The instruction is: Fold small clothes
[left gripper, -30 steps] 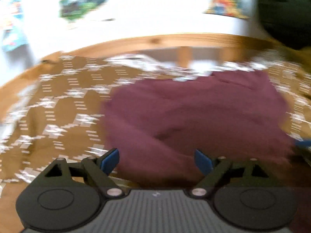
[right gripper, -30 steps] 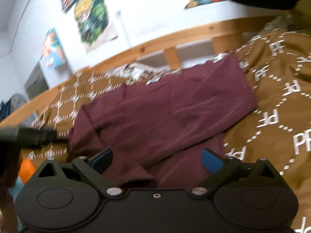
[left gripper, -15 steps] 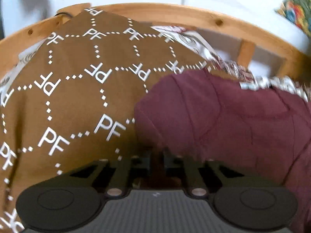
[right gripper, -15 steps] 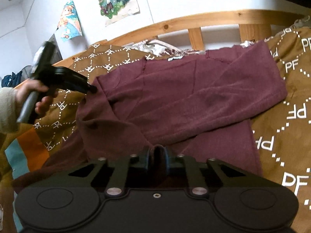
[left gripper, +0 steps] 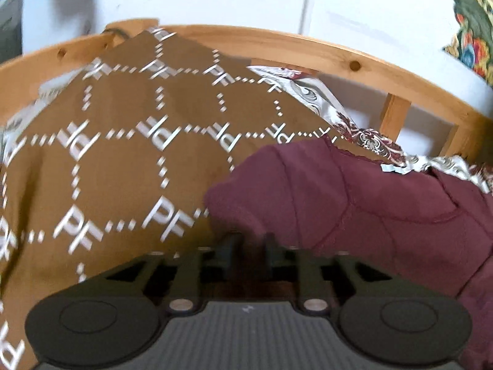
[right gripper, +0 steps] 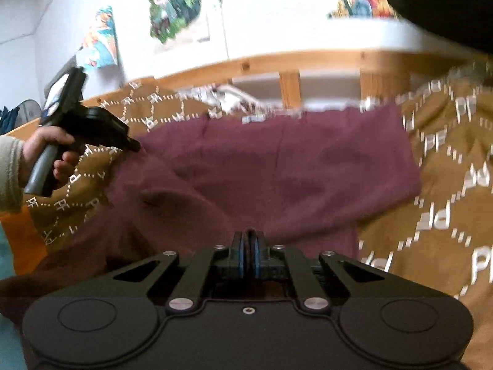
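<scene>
A maroon garment (right gripper: 277,169) lies spread on a brown blanket (right gripper: 446,185) printed with white PF letters. It also shows in the left wrist view (left gripper: 354,209). My left gripper (left gripper: 249,243) is shut on the garment's left edge. In the right wrist view the left gripper (right gripper: 134,145) pinches that same edge, held by a hand. My right gripper (right gripper: 249,237) is shut on a fold of the garment's near edge.
A wooden bed rail (left gripper: 308,46) runs along the far side, with a white wall and posters (right gripper: 172,12) behind. A patterned white and red sheet (left gripper: 339,114) shows at the blanket's far edge. An orange and teal cloth (right gripper: 18,240) lies at the left.
One second ago both grippers were open above the garment. They shut on its edges half a second ago and now both hold it, lifted slightly.
</scene>
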Available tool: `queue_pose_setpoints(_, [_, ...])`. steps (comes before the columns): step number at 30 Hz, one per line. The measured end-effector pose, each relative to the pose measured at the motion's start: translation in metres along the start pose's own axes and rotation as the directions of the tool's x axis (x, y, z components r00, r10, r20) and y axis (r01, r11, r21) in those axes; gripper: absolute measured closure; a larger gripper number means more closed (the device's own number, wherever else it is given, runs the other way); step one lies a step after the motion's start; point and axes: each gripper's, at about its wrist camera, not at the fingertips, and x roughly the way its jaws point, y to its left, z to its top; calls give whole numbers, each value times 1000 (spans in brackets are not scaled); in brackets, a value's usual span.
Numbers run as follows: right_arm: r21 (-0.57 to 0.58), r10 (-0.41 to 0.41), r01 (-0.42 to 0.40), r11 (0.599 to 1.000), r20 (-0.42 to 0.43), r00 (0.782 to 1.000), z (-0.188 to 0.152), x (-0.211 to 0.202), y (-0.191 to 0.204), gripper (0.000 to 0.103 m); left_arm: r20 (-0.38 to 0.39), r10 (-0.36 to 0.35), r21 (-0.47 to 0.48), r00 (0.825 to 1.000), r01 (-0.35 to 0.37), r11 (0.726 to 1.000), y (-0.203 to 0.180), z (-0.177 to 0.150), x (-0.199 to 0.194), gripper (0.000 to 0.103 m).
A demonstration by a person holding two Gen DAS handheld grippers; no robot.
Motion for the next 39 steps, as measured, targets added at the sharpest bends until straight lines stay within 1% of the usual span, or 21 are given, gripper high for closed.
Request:
queue_pose_setpoints(2, [14,2,-2,1000,-3,1000,-1,1,-1,91,13,-15,-13,1000,16,1000,10,-12,-13,37])
queue_pose_setpoints(5, [39,8,-8,999,-3,1000,0,2,-5,79,-10,-73,22,997,74,997,20,-24,-22,35])
queue_pose_setpoints(7, [64,9,-9,998,-9,1000,-1,4,-7,77,-43,-87,33,995,89,995,26,-33,-23,36])
queue_pose_setpoints(8, [75,9,-8,997,-12,1000,-2,5,-8,74,-63,-93,34,994,95,995,28,-36,-21,40])
queue_pose_setpoints(9, [86,9,-7,996,-17,1000,-2,5,-9,72,-78,-98,30,992,101,994,29,-39,-18,51])
queue_pose_setpoints(10, [91,9,-7,996,-19,1000,-3,6,-11,68,-91,-106,20,990,109,994,30,-40,-15,58])
queue_pose_setpoints(12, [97,8,-6,995,-22,1000,-4,4,-11,63,-127,-125,-21,984,124,992,33,-42,-10,90])
queue_pose_setpoints(13, [98,9,-6,995,-22,1000,-4,4,-10,60,-137,-130,-50,982,124,991,34,-43,-9,92])
queue_pose_setpoints(15, [95,11,-9,995,-21,1000,-4,3,-10,56,-117,-120,-94,986,109,990,35,-46,-15,97])
queue_pose_setpoints(17, [92,15,-13,996,-22,1000,-4,3,-10,54,-93,-80,-148,992,66,987,37,-50,-26,98])
queue_pose_setpoints(20, [86,21,-18,996,-30,999,-4,3,-9,51,-101,7,-204,995,-27,978,44,-56,-32,99])
queue_pose_setpoints(22, [80,23,-20,997,-46,999,-4,5,-9,50,-114,25,-230,993,-51,972,50,-57,-30,99])
queue_pose_setpoints(24, [76,27,-23,997,-52,998,-4,6,-9,48,-121,26,-215,992,-52,975,48,-55,-29,96])
queue_pose_setpoints(26, [72,29,-25,997,-51,998,-4,5,-9,44,-116,43,-178,992,-63,982,43,-53,-30,88])
queue_pose_setpoints(28, [71,30,-27,997,-50,998,-4,5,-9,42,-104,41,-166,994,-58,984,39,-49,-29,84])
queue_pose_setpoints(29, [73,31,-28,997,-51,998,-4,5,-9,40,-97,35,-165,995,-51,985,39,-47,-29,73])
queue_pose_setpoints(30, [74,33,-29,997,-53,998,-5,6,-9,40,-87,23,-164,996,-37,986,39,-45,-29,55])
queue_pose_setpoints(32, [78,35,-30,997,-55,998,-5,6,-9,38,-49,14,-151,999,-21,988,40,-42,-31,42])
queue_pose_setpoints(35, [80,39,-35,996,-54,998,-6,7,-9,36,5,30,-75,1000,-29,997,28,-30,-29,40])
queue_pose_setpoints(38, [79,42,-37,996,-55,998,-6,7,-10,35,49,65,35,997,-67,997,13,-15,-16,40])
queue_pose_setpoints(39, [79,43,-38,996,-55,998,-6,8,-10,35,58,84,72,995,-89,993,8,-9,-10,48])
